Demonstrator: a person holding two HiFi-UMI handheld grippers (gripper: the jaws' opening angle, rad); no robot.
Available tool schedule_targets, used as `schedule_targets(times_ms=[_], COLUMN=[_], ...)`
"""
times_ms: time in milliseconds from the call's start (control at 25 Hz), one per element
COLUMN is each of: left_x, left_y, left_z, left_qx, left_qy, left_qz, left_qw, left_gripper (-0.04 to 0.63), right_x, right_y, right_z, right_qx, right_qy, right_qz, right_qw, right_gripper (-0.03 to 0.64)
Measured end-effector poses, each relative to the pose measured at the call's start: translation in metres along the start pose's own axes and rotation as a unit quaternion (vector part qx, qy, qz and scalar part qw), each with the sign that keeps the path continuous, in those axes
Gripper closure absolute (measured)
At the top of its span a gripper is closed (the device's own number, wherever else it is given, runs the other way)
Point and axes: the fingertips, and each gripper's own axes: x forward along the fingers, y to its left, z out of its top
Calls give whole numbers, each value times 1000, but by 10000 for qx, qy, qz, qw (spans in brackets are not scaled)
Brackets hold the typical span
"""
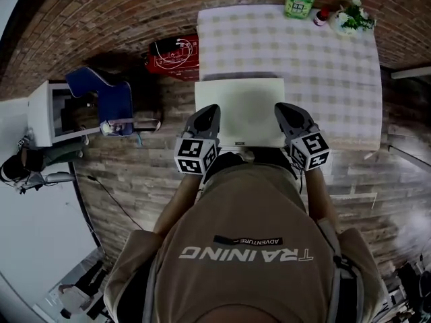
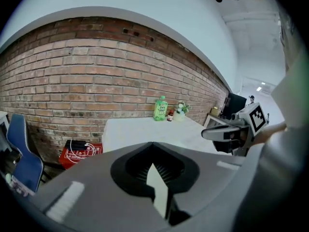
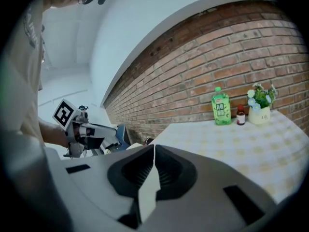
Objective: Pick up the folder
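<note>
Brick wall behind, checked counter (image 1: 323, 66) with a bottle (image 1: 299, 0) at its far edge. White folder (image 1: 239, 110) sits level at the counter's near edge, overhanging toward me. My left gripper (image 1: 210, 113) has its fingers clamped on the left edge, my right gripper (image 1: 281, 113) on the right edge.

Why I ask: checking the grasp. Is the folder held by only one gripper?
No, the left gripper and the right gripper are each shut on a side edge of the folder.
</note>
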Motion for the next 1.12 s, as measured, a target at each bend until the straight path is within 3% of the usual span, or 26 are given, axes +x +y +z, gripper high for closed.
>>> schedule_targets(times_ms=[240, 480, 680, 760, 840, 880, 920, 1000, 1040, 1120], left_x=[17, 23, 15, 18, 20, 20, 20, 17, 16, 17], left_y=[18, 39, 60, 74, 85, 89, 91, 95, 97, 101], left_z=[2, -16, -39, -46, -53, -57, -63, -80, -89, -98], left_qx=[-277, -523, -689, -814, -1052, -1191, -1339, -1656, -1799, -1974], left_qy=[138, 298, 599, 716, 839, 911, 1010, 1318, 1472, 1636], left_qz=[237, 178, -26, -106, -248, -335, -424, -615, -708, -824], left_qw=[9992, 9980, 9958, 9940, 9906, 9881, 9849, 9754, 9700, 9631], left_gripper=[591, 591, 591, 589, 583, 569, 533, 373, 325, 316], right_x=[15, 33, 26, 23, 20, 18, 16, 12, 11, 10], right_y=[-25, -37, -34, -39, -45, -46, -47, -47, -47, -49], right_z=[-12, -31, -39, -44, -52, -57, -63, -78, -84, -89], right_qx=[129, 174, 1038, 1161, 1230, 1337, 1508, 1988, 2203, 2376], right_qy=[393, 790, 730, 873, 1131, 1268, 1406, 1648, 1729, 1824], right_qz=[149, 15, -353, -470, -579, -603, -602, -566, -568, -581], right_qw=[9990, 9967, 9913, 9883, 9842, 9810, 9767, 9644, 9583, 9523], right_gripper=[606, 606, 604, 603, 552, 463, 415, 378, 375, 374])
